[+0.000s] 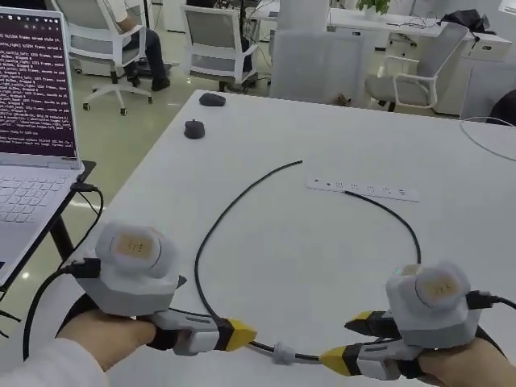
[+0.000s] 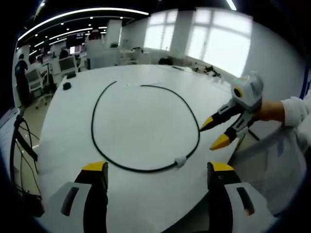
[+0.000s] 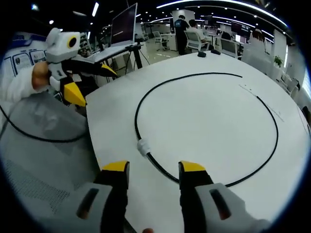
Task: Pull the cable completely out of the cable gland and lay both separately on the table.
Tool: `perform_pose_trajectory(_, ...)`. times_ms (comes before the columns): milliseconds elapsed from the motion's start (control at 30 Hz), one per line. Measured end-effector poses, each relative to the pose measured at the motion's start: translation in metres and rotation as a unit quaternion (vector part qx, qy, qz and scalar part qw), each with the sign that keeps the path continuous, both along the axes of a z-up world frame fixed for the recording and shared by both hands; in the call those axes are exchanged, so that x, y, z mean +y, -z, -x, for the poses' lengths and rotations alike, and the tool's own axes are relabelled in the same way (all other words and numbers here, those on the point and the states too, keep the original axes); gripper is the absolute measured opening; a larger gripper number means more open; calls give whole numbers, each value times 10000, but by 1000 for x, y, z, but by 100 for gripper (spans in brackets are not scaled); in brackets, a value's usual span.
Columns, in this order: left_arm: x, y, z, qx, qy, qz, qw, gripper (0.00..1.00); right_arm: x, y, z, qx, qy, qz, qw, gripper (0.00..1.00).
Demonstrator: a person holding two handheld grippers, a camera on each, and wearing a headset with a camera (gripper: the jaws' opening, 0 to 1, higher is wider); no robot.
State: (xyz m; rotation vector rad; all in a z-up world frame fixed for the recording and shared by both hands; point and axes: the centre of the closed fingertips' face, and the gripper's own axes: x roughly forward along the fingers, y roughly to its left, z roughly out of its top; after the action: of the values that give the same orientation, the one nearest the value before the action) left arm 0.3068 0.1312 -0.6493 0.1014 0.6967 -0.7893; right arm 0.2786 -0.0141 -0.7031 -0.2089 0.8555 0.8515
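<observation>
A long black cable [image 1: 211, 234] lies in a wide loop on the white table [image 1: 306, 250]. A small white cable gland [image 1: 282, 352] sits on it near the front edge. My left gripper [image 1: 235, 333] hovers just left of the gland, my right gripper [image 1: 348, 340] just right of it. In the left gripper view my left gripper [image 2: 158, 167] is open, its jaws wide apart, with the gland [image 2: 181, 161] ahead between them. In the right gripper view my right gripper [image 3: 154, 167] is open, the gland [image 3: 143, 145] just beyond its tips. Neither gripper holds anything.
A white power strip [image 1: 367, 191] lies mid-table beside the cable's far stretch. Two dark mice [image 1: 194, 129] [image 1: 212, 99] rest at the far left corner. A laptop [image 1: 32, 121] stands on a stand left of the table. Office chairs [image 1: 218, 40] stand beyond.
</observation>
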Motion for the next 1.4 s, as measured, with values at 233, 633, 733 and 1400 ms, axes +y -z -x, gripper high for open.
perform_pose_trajectory(233,-1,2,1,-12,59,-68,10000,84,18,18,-6,-126,-553,74,9984,39)
perform_pose_trajectory(633,-1,4,0,-12,71,-129,9999,82,40,40,-6,-574,-1387,217,9884,24)
perform_pose_trajectory(733,-2,3,0,-28,77,-117,9999,82,43,43,-7,-698,-1455,225,9866,21)
perform_pose_trajectory(1400,-5,21,8,211,257,-370,9988,80,52,59,-7,-820,-1523,137,9848,12)
